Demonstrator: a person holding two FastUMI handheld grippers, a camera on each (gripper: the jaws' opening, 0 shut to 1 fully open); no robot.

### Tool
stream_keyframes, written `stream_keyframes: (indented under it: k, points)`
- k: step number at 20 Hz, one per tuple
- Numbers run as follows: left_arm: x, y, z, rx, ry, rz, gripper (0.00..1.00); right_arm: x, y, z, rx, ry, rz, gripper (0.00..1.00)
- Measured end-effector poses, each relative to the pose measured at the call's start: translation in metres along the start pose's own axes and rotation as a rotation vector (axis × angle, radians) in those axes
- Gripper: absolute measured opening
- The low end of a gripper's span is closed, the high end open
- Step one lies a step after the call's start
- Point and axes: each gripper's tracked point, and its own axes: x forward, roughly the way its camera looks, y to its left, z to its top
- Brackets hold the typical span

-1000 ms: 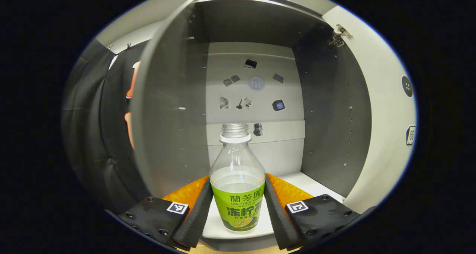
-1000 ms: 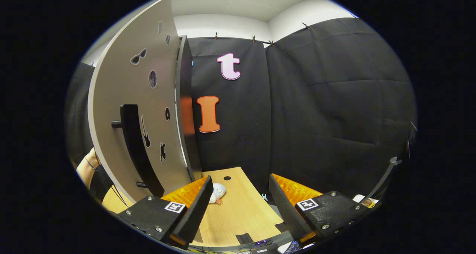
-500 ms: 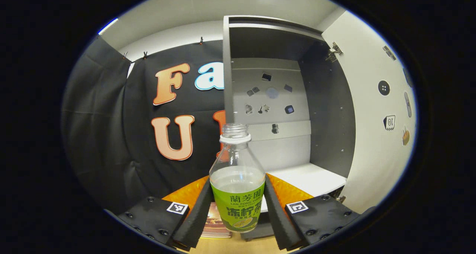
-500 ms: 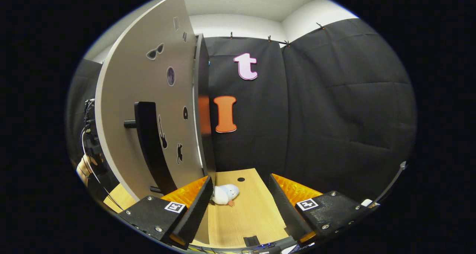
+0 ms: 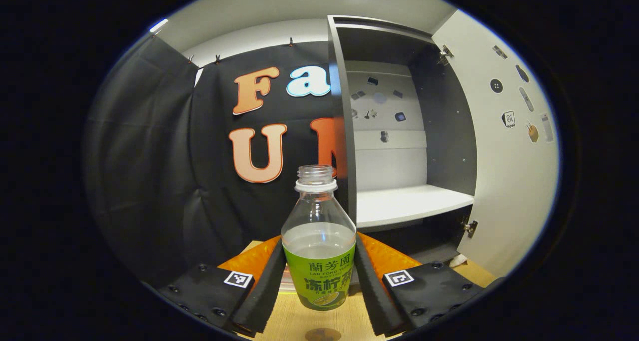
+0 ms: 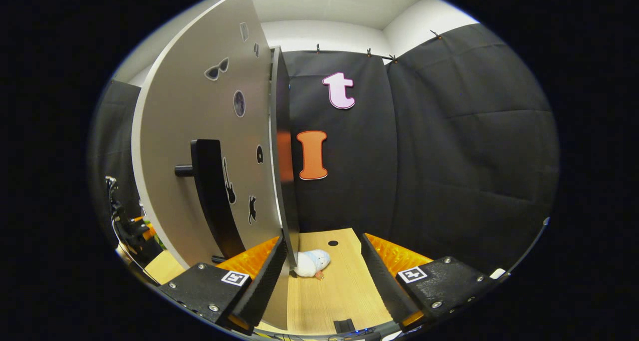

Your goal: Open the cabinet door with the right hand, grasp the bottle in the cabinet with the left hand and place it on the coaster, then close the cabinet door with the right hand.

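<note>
left gripper (image 5: 319, 276) pinching upright bottle (image 5: 318, 251) | right gripper (image 6: 323, 281) spread beside cabinet door (image 6: 209, 131)

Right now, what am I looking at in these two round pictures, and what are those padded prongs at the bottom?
No robot here: a person holds a two-finger gripper in each hand, and each carries its own camera looking along its fingers. In the left gripper view, the left gripper squeezes a capless, part-filled bottle with a green label, lifted above the wooden table outside the open cabinet. In the right gripper view, the right gripper is open and holds nothing, beside the open cabinet door with its black handle. A small white plush toy lies on the table.
</note>
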Motion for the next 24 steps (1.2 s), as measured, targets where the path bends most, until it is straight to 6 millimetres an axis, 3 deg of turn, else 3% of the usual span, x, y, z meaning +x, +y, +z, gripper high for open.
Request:
stream_keyframes:
  k: [5, 10, 18, 24]
  points:
    - [-0.011, 0.009, -0.072, -0.038, 0.068, 0.009, 0.81, 0.000, -0.001, 0.001, -0.022, 0.008, -0.007, 0.99]
    - [0.000, 0.005, -0.134, -0.091, 0.122, 0.002, 0.81, -0.006, -0.008, -0.006, -0.029, 0.024, -0.039, 0.99]
    - [0.016, -0.002, -0.194, -0.092, 0.145, 0.003, 0.81, -0.020, -0.022, -0.009, -0.033, 0.042, -0.110, 0.99]
    - [0.022, 0.000, -0.217, -0.096, 0.154, 0.019, 0.81, -0.028, -0.019, -0.016, -0.044, 0.058, -0.119, 0.99]
